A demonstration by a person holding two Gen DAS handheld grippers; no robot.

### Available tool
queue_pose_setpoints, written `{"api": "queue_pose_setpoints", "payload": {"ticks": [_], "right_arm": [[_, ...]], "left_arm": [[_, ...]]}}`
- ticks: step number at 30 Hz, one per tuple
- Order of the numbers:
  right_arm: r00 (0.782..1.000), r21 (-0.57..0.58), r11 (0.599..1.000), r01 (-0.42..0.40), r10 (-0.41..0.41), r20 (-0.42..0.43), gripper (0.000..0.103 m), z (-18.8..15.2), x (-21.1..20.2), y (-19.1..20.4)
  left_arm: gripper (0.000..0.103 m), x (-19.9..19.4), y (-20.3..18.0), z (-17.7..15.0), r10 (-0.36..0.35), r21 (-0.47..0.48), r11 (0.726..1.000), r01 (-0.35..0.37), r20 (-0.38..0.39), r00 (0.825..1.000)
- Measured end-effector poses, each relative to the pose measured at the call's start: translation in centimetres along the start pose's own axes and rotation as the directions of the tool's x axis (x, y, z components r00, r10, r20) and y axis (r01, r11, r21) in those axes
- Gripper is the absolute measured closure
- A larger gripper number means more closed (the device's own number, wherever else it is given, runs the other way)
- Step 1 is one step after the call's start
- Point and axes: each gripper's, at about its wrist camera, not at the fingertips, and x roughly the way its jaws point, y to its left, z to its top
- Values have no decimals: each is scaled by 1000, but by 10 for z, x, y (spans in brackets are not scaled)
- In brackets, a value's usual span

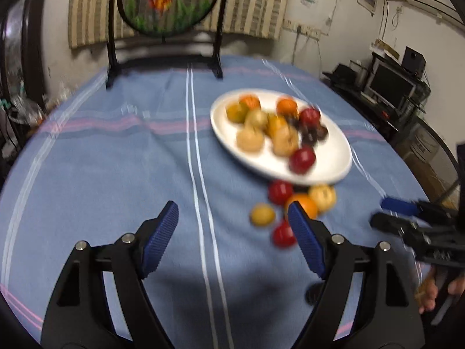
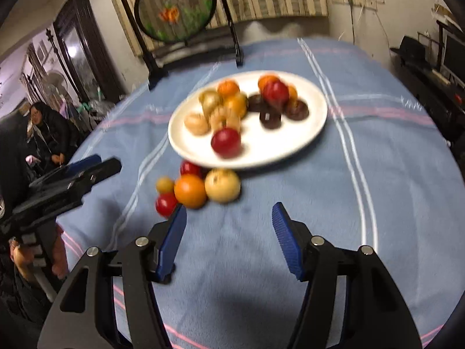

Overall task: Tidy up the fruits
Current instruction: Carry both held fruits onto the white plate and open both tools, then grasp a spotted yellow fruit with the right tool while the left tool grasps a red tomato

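Now both empty: left claw (image 1: pixel 232 216) wide, right claw (image 2: pixel 229 218) parted; plate (image 2: pixel 314 133) beyond.

we see dim warm indoor light; motion blur smears fruit (image 1: pixel 302 160) and plate (image 2: pixel 308 136); soft dark shadow on tablecloth (image 1: pixel 116 151) near bottom; fisheye bends edges, corners black.
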Motion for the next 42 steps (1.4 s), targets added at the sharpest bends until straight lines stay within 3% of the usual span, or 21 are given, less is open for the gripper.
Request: {"api": "queue_pose_setpoints", "payload": {"ticks": [6, 12, 16, 22, 30, 34, 38, 40, 42], "right_arm": [[999, -33, 999, 37, -37, 13, 41, 6, 16, 5], [997, -117, 991, 65, -71, -43, 41, 10, 45, 9], [995, -136, 989, 60, -70, -64, 52, 17, 62, 12], [990, -72, 996, -59, 49, -131, 62, 28, 85, 6], [999, -37, 999, -30, 29, -46, 63, 0, 23, -5], [998, 14, 999, -42, 42, -40, 63, -16, 7, -20], [997, 41, 997, -69, 70, -13, 63, -19, -3, -30], [997, 45, 996, -77, 77, -7, 63, -19, -4, -31], [997, 48, 995, -82, 83, -8, 63, -18, -4, -31]], "left_arm": [[24, -3, 1, -22, -26, -4, 1000, 26, -33, 999], [24, 4, -4, -28, -49, 16, 999, 50, -66, 997], [24, 12, -5, -28, -69, 14, 997, 71, -91, 993], [24, 20, -13, -27, -107, 14, 994, 110, -126, 986], [25, 33, -28, -23, -112, 32, 993, 118, -147, 983], [54, 49, -35, -20, -116, 30, 992, 123, -181, 977], [60, 61, -44, -20, -99, 44, 993, 110, -200, 975], [72, 63, -47, -21, -78, 57, 994, 91, -199, 977], [72, 60, -47, -21, -90, 41, 994, 100, -200, 976]]}}
